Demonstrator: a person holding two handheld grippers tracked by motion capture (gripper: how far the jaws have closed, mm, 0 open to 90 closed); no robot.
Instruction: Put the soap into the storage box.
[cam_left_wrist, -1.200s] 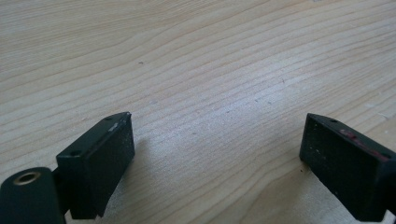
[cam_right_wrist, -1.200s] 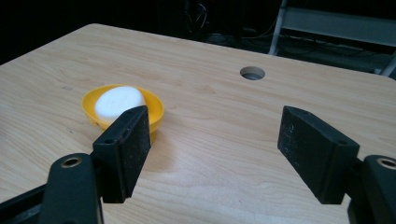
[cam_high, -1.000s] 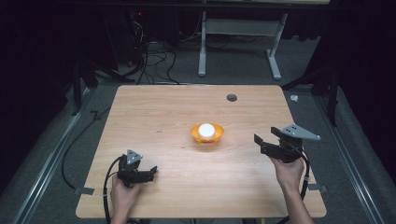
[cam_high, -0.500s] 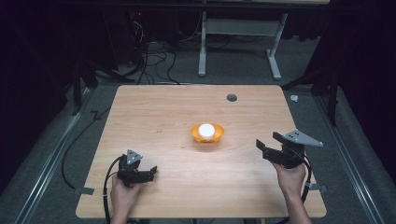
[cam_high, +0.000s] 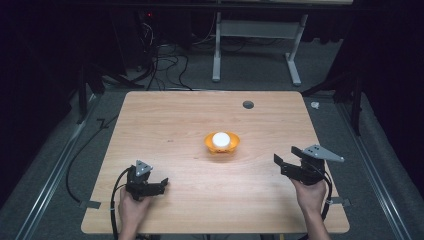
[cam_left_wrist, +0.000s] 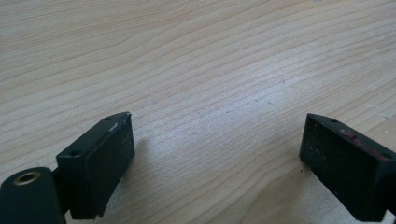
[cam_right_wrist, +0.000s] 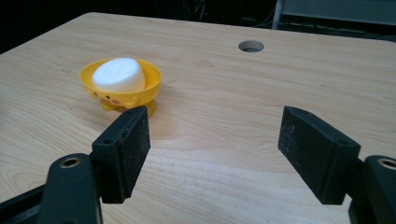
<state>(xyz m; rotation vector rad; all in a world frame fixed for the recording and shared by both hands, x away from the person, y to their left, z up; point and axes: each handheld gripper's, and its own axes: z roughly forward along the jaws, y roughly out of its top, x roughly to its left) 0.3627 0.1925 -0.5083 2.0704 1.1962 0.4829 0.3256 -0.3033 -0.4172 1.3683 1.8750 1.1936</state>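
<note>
The right gripper (cam_high: 288, 167) has drawn back over the last second, moving from a spot nearer the bowl (cam_high: 222, 143) toward the person's edge of the table (cam_high: 165, 115) and dropping lower, while the left gripper (cam_high: 156, 186) has kept its place near the front left corner. Both stand with jaws wide apart and nothing between them. The yellow bowl sits near the middle of the table with the white round piece (cam_high: 220, 138) resting inside it, well apart from either gripper. In the right gripper view the bowl (cam_right_wrist: 122, 88) lies ahead and to the left of the jaws. The retreat suggests the piece is already placed, or that a reach has yet to begin.
</note>
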